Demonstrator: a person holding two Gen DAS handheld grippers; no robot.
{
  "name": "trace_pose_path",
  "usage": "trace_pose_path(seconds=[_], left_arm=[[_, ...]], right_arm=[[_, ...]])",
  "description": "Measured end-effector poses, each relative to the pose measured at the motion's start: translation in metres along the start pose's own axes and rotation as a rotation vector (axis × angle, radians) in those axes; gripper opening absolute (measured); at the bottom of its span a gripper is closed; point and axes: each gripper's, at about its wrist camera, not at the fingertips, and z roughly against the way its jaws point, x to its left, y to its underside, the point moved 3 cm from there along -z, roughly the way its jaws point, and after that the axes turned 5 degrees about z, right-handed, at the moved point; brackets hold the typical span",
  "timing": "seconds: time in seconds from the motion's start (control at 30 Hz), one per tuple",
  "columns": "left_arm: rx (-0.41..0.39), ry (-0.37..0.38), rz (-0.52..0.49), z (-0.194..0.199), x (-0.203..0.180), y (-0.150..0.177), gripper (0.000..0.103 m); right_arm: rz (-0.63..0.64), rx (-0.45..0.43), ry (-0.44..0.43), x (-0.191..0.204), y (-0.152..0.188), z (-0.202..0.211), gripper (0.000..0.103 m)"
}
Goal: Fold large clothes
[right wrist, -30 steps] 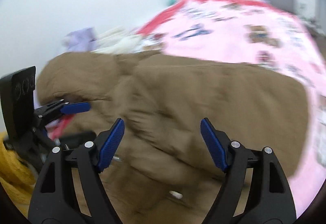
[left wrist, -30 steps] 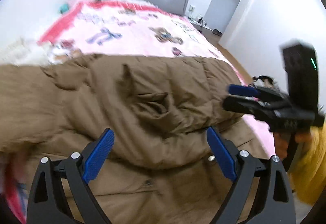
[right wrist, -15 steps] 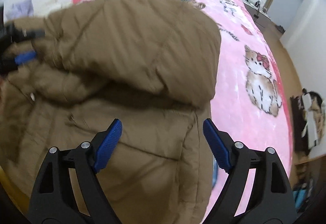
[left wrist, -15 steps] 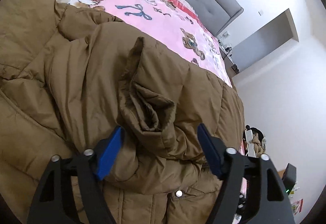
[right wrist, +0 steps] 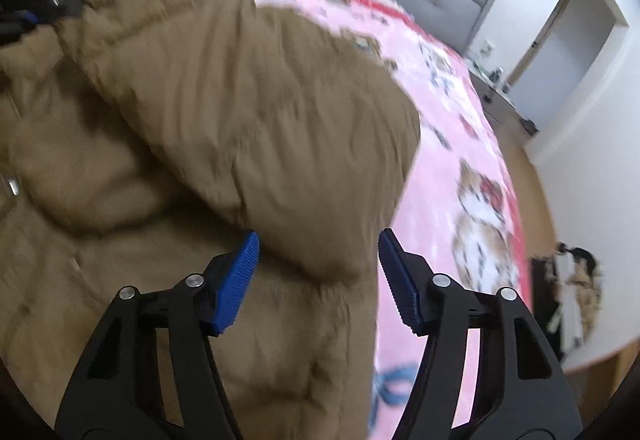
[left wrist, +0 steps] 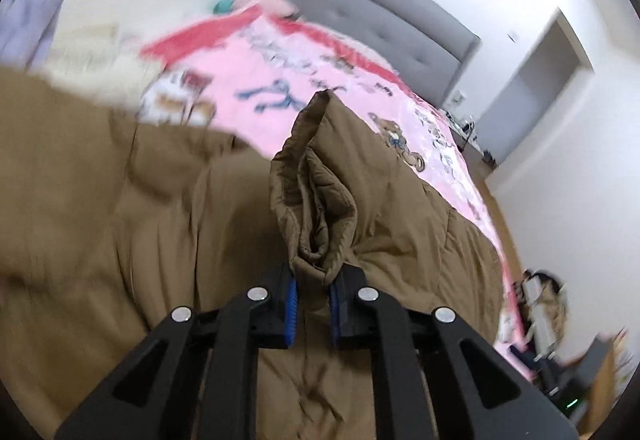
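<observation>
A large brown padded coat lies spread over the pink bed. My left gripper is shut on a bunched sleeve end of the coat and holds it raised. In the right wrist view the coat fills the left and middle, with a folded part on top. My right gripper is open, its jaws on either side of the folded part's lower corner. My left gripper shows at the upper left there, gripping the coat.
The bed has a pink cartoon-print blanket and a grey padded headboard. A doorway is at the right. Wooden floor and clutter lie beside the bed's right side. White fabric lies at the left.
My left gripper has closed on the coat's sleeve end and lifted it. My right gripper has moved in closer to the folded part's corner and stays open.
</observation>
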Motion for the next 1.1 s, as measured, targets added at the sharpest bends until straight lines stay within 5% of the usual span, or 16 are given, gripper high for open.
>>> trace_pose_path(seconds=[0.2,0.43,0.53,0.63,0.83,0.93,1.03,1.1], left_arm=[[0.031,-0.075,0.029,-0.026,0.034,0.004,0.012],[0.130,-0.107,-0.089,-0.039,0.025,0.055,0.013],[0.108,-0.105,-0.095,-0.031,0.023,0.056,0.017],[0.063,-0.075,-0.011,-0.004,0.036,0.051,0.041],[-0.095,-0.104,-0.079,0.041,0.029,0.016,0.041],[-0.093,-0.016,-0.207,0.031,-0.002,-0.004,0.043],[0.006,0.060,-0.313,-0.003,-0.032,-0.018,0.045],[0.074,-0.002,-0.347,-0.035,-0.040,-0.021,0.045]], right_arm=[[-0.036,0.022,-0.068,-0.003,-0.030,-0.040,0.058],[0.008,0.238,-0.055,0.002,-0.026,-0.097,0.059],[-0.056,0.190,-0.099,-0.008,-0.025,-0.082,0.061],[-0.097,0.085,-0.154,-0.017,-0.027,-0.046,0.067],[-0.271,-0.127,-0.205,-0.053,-0.061,0.005,0.076],[-0.350,-0.139,-0.235,-0.069,-0.087,-0.011,0.072],[-0.419,-0.092,-0.283,-0.077,-0.111,-0.047,0.058],[-0.480,-0.044,-0.329,-0.080,-0.116,-0.077,0.055]])
